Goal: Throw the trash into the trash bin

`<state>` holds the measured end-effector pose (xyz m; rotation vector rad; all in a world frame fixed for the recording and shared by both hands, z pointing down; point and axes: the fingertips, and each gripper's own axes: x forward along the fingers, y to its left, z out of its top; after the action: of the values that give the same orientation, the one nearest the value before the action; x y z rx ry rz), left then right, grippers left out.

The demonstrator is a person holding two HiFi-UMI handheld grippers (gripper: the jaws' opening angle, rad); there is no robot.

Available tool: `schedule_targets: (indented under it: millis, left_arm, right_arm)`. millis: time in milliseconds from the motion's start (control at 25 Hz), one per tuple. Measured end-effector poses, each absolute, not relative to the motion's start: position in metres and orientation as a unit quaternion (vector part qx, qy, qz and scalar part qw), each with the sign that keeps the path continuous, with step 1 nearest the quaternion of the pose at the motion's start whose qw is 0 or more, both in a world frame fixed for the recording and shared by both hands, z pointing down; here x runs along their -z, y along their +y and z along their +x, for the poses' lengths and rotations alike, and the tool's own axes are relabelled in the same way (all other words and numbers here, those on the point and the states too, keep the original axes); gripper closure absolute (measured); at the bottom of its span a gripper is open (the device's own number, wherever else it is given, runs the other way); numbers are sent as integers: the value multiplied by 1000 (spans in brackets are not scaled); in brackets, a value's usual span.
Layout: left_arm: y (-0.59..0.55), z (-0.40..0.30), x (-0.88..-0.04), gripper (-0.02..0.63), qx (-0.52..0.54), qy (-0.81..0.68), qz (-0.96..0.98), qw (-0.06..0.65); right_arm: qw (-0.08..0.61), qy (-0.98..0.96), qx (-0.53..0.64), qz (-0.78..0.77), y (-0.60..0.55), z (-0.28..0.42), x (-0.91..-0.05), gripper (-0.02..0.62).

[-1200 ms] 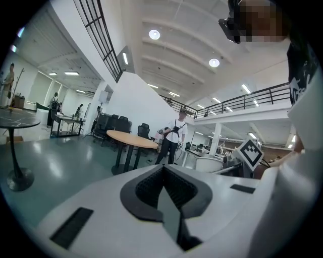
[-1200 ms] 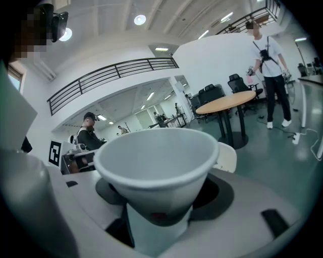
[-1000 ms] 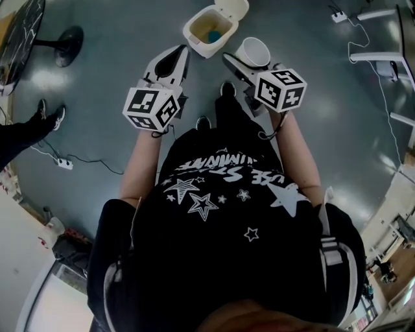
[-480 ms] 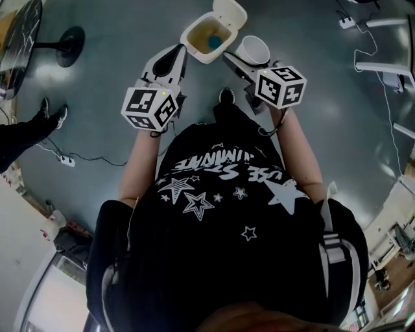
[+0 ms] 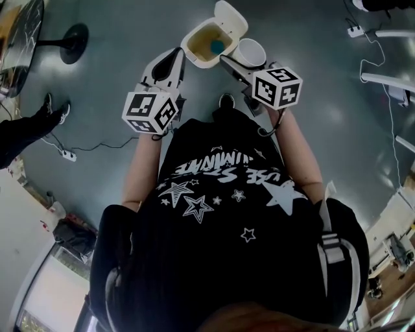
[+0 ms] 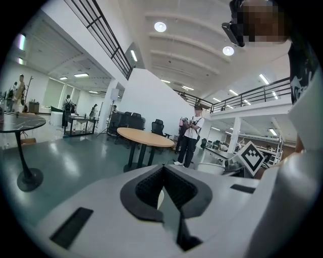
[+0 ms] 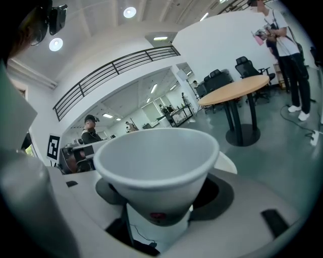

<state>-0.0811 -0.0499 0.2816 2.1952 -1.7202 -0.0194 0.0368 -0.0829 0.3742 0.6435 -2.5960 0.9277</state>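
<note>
1. While the person stands on the grey floor (image 5: 318, 91) with both arms held forward, the right gripper (image 7: 160, 201) is clamped on a white paper cup (image 7: 156, 151). Its jaws are spread wide and press the lower part of the cup's wall from both sides.
2. The cup is held mouth up, and a small red mark shows low on its side.
3. Seen from the head view, the cup hangs above the floor just beside the right side of the trash bin (image 5: 196, 58), close to the raised lid (image 5: 231, 16). It is beside the bin's opening, not over it.
4. The trash bin is cream-coloured and stands on the floor just ahead of the person's shoe (image 5: 225, 100). Its lid is flipped back, the inside looks brownish, and a small blue object (image 5: 216, 46) lies in it.
5. The left gripper (image 6: 162, 171) has its jaws closed tip to tip and holds nothing. In the head view it points toward the left side of the bin, near its rim but apart from it.
6. Toward the left edge of the head view, another person's legs (image 5: 26, 130) stand on the floor, with a power strip (image 5: 65, 154) and its cable near them.
7. In the left gripper view a round wooden table (image 6: 145, 137) stands further off, with a standing person (image 6: 189, 138) just beside it.
</note>
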Motion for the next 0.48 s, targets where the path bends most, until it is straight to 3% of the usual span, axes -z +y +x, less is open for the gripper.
schedule_targets:
  millis: [480]
  left_arm:
    - [-89,-77,-311,595,-1,-613,766,193]
  right_arm:
    - [187,-894,-346,216,-109,31,-412,279]
